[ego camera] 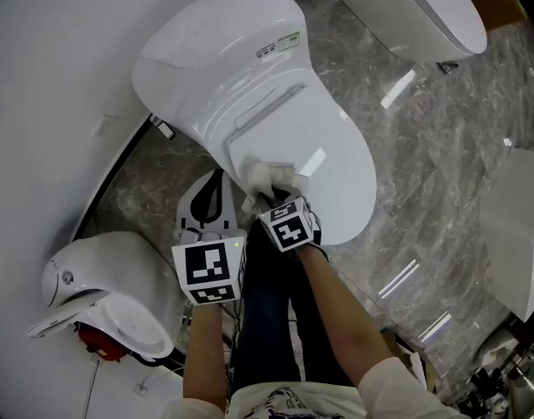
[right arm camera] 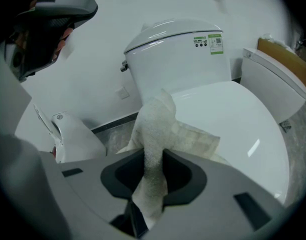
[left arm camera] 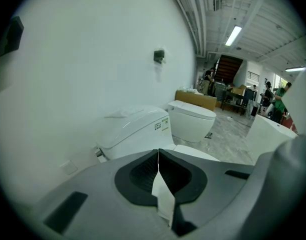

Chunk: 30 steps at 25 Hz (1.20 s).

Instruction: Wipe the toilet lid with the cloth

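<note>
A white toilet stands against the wall with its lid [ego camera: 332, 142] down. A pale crumpled cloth [ego camera: 269, 178] lies on the lid's near left part. My right gripper [ego camera: 274, 197] is shut on it, and in the right gripper view the cloth [right arm camera: 158, 129] runs up between the jaws and spreads onto the lid [right arm camera: 238, 119]. My left gripper [ego camera: 213, 186] hovers just left of the lid's edge, above the floor. Its jaws [left arm camera: 158, 156] meet at the tips and touch neither cloth nor lid [left arm camera: 193, 154].
The tank [ego camera: 219, 51] rises behind the lid. A second toilet [ego camera: 101, 291] sits at lower left, a third [ego camera: 424, 7] at top right, and a white fixture [ego camera: 520, 225] at the right edge. A white wall runs along the left; the floor [ego camera: 441, 147] is grey marble.
</note>
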Each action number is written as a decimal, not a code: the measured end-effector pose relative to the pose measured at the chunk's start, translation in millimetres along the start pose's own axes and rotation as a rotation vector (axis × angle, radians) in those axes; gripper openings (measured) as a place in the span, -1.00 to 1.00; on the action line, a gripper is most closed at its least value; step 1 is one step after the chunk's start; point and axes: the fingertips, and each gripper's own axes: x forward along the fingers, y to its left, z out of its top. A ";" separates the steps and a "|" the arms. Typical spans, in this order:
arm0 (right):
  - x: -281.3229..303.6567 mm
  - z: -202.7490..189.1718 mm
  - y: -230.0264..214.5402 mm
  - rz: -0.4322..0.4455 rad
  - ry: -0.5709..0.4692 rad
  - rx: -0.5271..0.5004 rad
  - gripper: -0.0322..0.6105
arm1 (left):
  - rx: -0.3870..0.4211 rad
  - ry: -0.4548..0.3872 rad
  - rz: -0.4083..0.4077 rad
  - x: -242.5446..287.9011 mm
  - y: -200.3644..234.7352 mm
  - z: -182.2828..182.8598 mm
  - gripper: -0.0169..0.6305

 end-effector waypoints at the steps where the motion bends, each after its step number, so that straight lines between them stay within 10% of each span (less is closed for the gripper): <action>1: -3.0 -5.9 -1.5 0.002 0.000 0.004 -0.62 | 0.002 -0.001 -0.001 0.3 -2.4 0.0 -0.92; 30: -75.6 -151.0 -45.0 -0.046 0.044 0.150 -0.61 | 0.085 -0.009 -0.080 -4.7 -81.1 9.1 -0.92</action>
